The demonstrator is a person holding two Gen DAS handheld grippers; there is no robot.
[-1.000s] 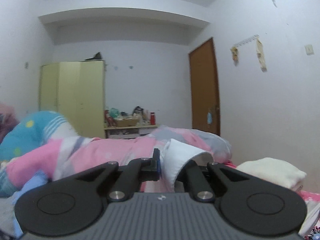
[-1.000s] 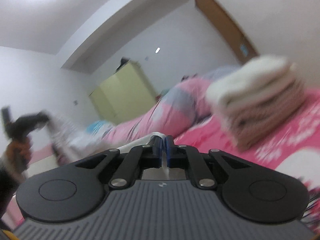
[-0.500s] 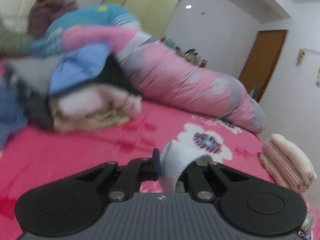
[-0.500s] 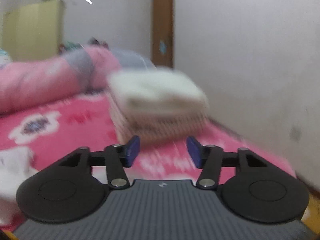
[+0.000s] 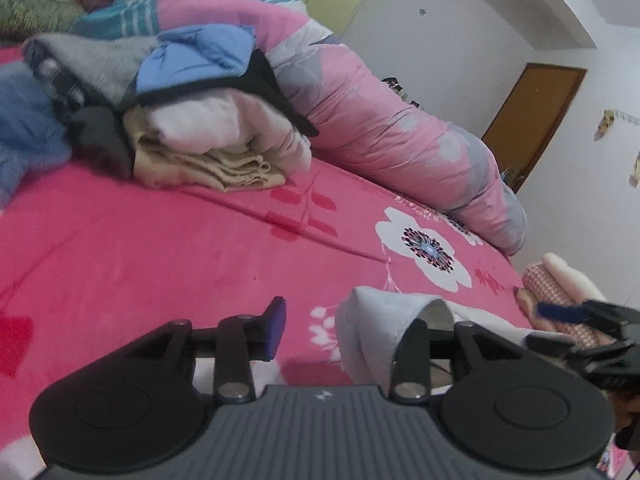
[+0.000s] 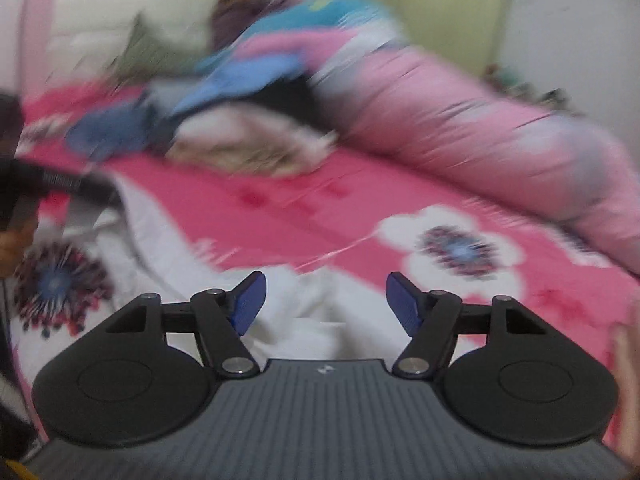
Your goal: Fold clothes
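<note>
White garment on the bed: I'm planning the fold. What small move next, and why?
Probably draw the left gripper back clear: its jaws have just been opening, yet the white garment drapes over one finger. The right gripper is open and empty.

Left wrist view: the right finger of the left gripper is covered at its tip by a fold of white cloth, so pad contact there cannot be judged. The cloth's lower part is hidden behind the gripper body. Right of the jaws, the right gripper is smeared and cut by the frame edge; its opening cannot be read here. The folded stack behind it is partly blocked.

Right wrist view: everything beyond the jaws is motion-blurred; the clothes pile is not separable into items. A hand is cropped at the right edge.
</note>
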